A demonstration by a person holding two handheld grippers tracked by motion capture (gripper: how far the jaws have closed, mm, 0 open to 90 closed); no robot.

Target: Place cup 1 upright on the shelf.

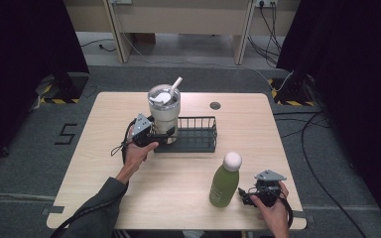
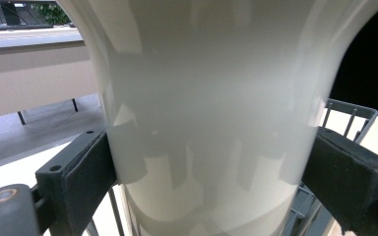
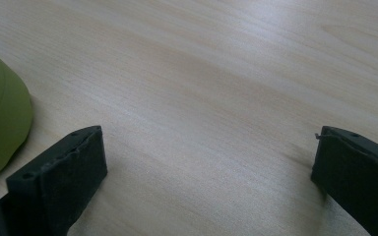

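A tall tumbler (image 1: 163,115) of smooth, glossy off-white finish is seen standing at the left end of a black wire basket (image 1: 197,134) placed near the middle of the table (image 1: 104,163). The tumbler widens toward the top and is closed by a clear lid carrying a white straw (image 1: 176,83), which is tilted to the right. In the left gripper view its lower body (image 2: 211,123) is clamped between the two black jaws, with both pads pressed against the wall. The left gripper (image 1: 164,134) is held by a hand (image 1: 138,151) reaching in from the near left, the sleeve being grey.

A matt green bottle (image 1: 224,182) with a rounded white cap is seen upright at the near right of the table. The right gripper (image 1: 244,194) is held low just to its right, apart from it; its jaws are spread wide over bare wood, with nothing between them.

The table is a pale wood-grain laminate with rounded corners and a round grommet (image 1: 215,105) at its far edge. It stands on grey carpet (image 1: 39,148). Black curtains (image 1: 25,39) are hung at both sides, and cables (image 1: 307,144) are trailed across the floor at right.
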